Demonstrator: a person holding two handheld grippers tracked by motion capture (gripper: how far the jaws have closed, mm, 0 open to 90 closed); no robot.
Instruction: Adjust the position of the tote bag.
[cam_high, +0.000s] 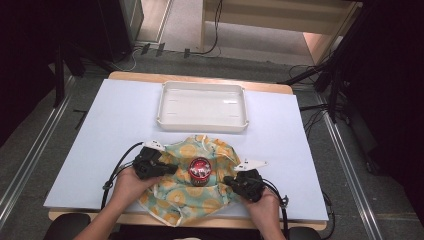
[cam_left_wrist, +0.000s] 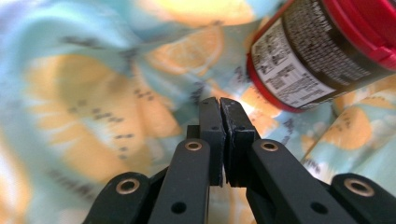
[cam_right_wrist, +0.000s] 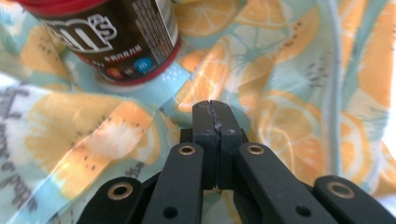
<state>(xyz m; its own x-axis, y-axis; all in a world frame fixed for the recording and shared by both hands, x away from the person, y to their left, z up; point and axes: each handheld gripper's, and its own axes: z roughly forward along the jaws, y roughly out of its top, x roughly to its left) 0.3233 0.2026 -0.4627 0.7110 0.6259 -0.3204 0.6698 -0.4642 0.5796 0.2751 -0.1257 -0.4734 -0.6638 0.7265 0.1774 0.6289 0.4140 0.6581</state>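
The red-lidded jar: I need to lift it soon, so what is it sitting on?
The jar stands on the citrus-print cloth, which lies on the white table sheet. What lies under the cloth is covered.

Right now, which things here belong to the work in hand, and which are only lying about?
In the work:
- patterned cloth
- red-lidded jar standing on it
- left gripper, shut
- right gripper, shut

Lying about:
- white tray, beyond the cloth
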